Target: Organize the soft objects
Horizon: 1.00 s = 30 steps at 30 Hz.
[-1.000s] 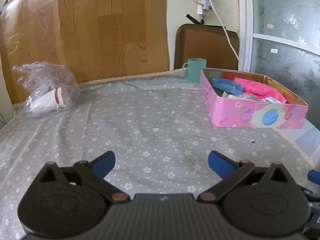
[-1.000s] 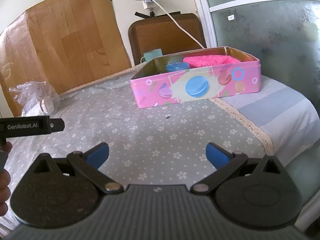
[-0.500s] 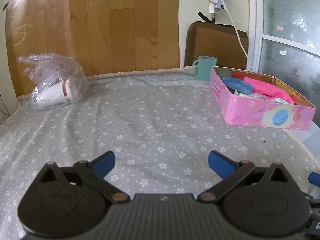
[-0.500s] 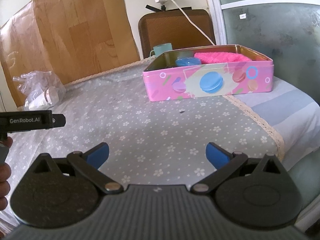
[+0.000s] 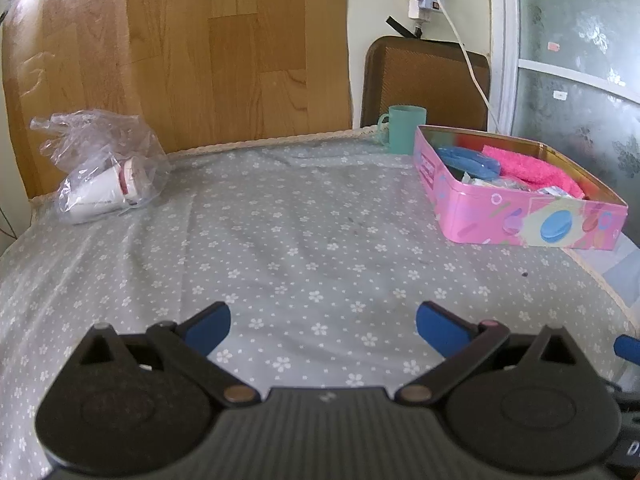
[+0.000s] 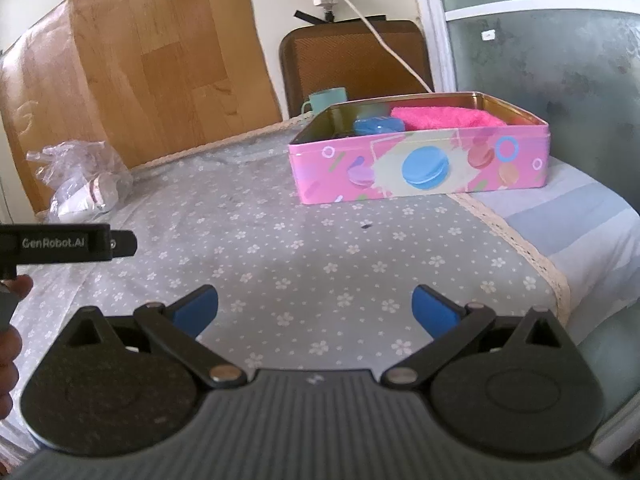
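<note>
A pink tin box [image 5: 520, 224] [image 6: 420, 168] stands at the right of the table. Inside it lie a pink fluffy cloth [image 5: 532, 170] [image 6: 444, 118], a blue item [image 5: 468, 160] [image 6: 376, 125] and some small packets. My left gripper [image 5: 322, 326] is open and empty above the flowered cloth near the table's front. My right gripper [image 6: 314, 308] is open and empty, in front of the tin and apart from it. The left gripper's body [image 6: 64, 243] shows at the left edge of the right wrist view.
A clear plastic bag [image 5: 100, 168] [image 6: 80, 180] with white cups lies at the back left. A teal mug [image 5: 402, 130] [image 6: 324, 100] stands behind the tin. A brown chair back [image 5: 424, 80] and a wooden board [image 5: 180, 52] stand behind the table. The table's right edge [image 6: 520, 240] has lace trim.
Both grippers have drifted a little, so the tin sits slightly more to the right in each view. Both stay open and empty. Nothing on the table moved.
</note>
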Available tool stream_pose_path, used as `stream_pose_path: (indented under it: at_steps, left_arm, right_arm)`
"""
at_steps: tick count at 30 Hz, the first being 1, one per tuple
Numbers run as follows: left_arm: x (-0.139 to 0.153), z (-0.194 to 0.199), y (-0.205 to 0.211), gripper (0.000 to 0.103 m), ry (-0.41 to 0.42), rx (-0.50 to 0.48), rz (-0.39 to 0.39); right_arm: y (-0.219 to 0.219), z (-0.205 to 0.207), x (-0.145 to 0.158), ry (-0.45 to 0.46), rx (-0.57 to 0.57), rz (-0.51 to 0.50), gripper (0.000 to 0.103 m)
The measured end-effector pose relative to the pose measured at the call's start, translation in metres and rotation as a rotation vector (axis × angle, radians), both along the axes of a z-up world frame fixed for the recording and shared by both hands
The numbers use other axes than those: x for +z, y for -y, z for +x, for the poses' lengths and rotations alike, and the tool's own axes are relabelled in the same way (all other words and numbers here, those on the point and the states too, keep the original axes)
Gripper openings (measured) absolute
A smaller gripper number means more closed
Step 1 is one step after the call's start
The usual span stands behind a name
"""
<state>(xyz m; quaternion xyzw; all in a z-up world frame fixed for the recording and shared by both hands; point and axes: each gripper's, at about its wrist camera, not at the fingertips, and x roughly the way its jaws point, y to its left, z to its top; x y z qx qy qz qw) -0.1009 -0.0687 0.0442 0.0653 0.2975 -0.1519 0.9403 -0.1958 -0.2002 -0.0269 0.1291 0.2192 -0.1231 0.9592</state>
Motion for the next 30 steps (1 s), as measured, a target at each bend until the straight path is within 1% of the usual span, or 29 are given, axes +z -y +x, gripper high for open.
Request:
stream_pose_path:
  at_steps: [5, 14, 23, 26, 30]
  left_arm:
    - [0.002, -0.001, 0.000, 0.103, 0.009, 0.010, 0.007]
    - [0.001, -0.001, -0.004, 0.103, 0.014, 0.001, 0.008]
    - [-0.001, 0.004, -0.007, 0.103, 0.007, 0.007, 0.002]
    - [0.004, 0.007, -0.005, 0.103, 0.008, -0.001, 0.005]
    - [0.016, 0.007, -0.002, 0.103, 0.049, -0.011, -0.004]
  right_arm:
    - [0.006, 0.000, 0.001, 0.009, -0.005, 0.010, 0.103]
    - [0.001, 0.003, 0.000, 0.011, 0.009, -0.017, 0.103]
    - [0.000, 0.010, 0.001, -0.012, 0.016, -0.023, 0.103]
    - [0.002, 0.013, 0.007, -0.009, 0.023, -0.020, 0.103]
    - [0.008, 0.017, 0.019, 0.019, 0.020, -0.037, 0.103]
